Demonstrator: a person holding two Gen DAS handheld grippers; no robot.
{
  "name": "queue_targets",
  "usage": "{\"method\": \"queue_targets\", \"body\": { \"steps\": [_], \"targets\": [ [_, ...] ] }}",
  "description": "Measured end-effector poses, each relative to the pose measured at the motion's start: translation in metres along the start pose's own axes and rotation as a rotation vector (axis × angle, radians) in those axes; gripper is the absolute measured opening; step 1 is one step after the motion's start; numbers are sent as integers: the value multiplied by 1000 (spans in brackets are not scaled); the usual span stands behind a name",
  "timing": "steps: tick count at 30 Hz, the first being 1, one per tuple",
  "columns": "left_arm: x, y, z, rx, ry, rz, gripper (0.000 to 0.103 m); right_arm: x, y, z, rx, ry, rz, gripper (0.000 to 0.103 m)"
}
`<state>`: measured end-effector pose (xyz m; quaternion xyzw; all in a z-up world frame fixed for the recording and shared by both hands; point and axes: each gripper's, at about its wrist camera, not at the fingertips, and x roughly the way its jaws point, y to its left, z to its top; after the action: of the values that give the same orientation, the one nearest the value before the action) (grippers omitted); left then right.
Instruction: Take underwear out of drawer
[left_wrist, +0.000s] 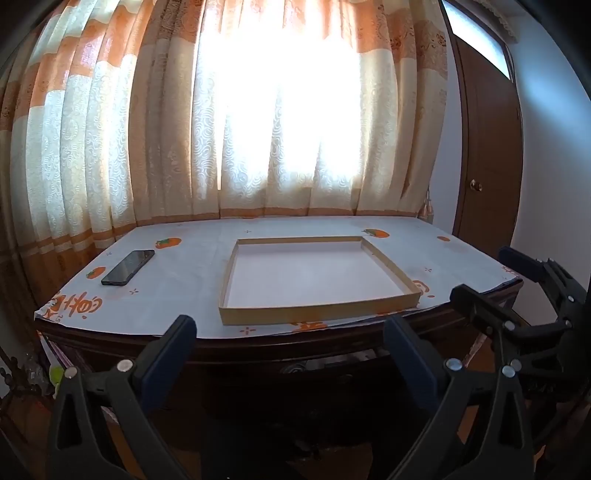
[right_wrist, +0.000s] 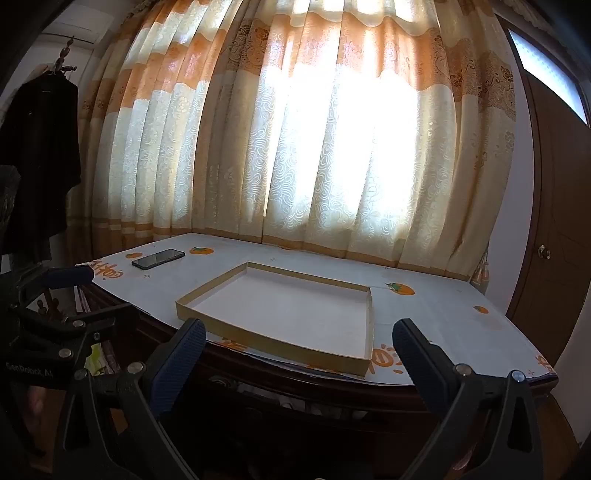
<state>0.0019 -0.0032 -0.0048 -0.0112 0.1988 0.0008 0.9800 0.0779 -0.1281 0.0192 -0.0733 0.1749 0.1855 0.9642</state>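
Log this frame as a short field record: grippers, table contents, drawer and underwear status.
left gripper: open, holding nothing, short of the table's front edge
right gripper: open, holding nothing
table: covered with white sheet printed in orange
tray: shallow cardboard, nothing inside
phone: flat, left of tray
drawer: dark under the tabletop, state unclear
underwear: not visible

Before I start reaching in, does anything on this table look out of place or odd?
Nothing spilled or damaged. A black smartphone lies at an angle on the persimmon-print table cover, and the shallow cardboard tray holds nothing. No underwear shows.
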Motion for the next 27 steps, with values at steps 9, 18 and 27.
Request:
{"method": "queue_targets", "body": {
  "steps": [9,18,27],
  "targets": [
    [-3,6,4,-4,-2,-2,103,2,-1,-1,-5,0,1,102],
    [-4,5,5,-3,-1,-2,103,2,1,-1,-5,0,0,102],
    [-5,6,5,2,-2,-2,103,-1,1,-3,-2,0,1,102]
  ]
}}
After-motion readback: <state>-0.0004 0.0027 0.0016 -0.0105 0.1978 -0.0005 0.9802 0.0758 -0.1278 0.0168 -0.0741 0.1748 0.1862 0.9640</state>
